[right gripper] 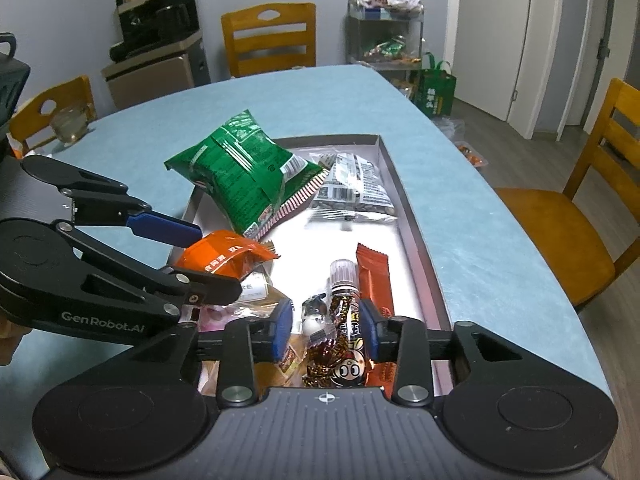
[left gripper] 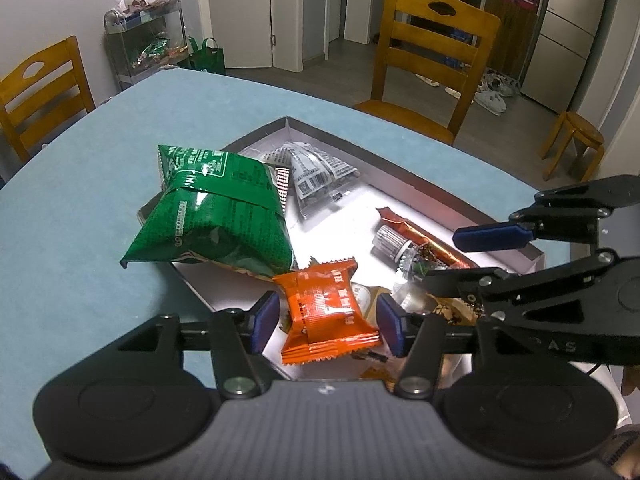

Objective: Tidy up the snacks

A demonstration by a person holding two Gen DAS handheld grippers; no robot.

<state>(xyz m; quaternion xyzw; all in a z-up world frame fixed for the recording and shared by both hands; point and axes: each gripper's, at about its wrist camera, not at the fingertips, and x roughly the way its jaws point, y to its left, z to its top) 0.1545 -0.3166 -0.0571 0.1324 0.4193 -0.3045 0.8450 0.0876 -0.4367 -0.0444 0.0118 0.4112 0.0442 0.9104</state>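
A shallow box (left gripper: 400, 178) (right gripper: 416, 236) on the blue table holds the snacks. My left gripper (left gripper: 328, 324) is over its near end with the jaws spread around an orange packet (left gripper: 332, 320) (right gripper: 224, 258), pads close to its sides; I cannot tell whether they press it. My right gripper (right gripper: 326, 330) is open over a clear tube of sweets (right gripper: 346, 320) (left gripper: 404, 250) beside an orange-brown bar (right gripper: 374, 280) (left gripper: 424, 240). A green bag (left gripper: 216, 216) (right gripper: 244, 176) leans over the box's left edge. A clear grey packet (left gripper: 320, 180) (right gripper: 354, 188) lies at the far end.
Wooden chairs (left gripper: 432, 60) (right gripper: 568, 208) stand around the table (left gripper: 80, 240). A wire shelf cart (right gripper: 384, 36) with bags stands by the wall. A glass cup (right gripper: 70, 122) sits at the table's far left. More wrapped snacks (right gripper: 256, 292) lie in the box's near end.
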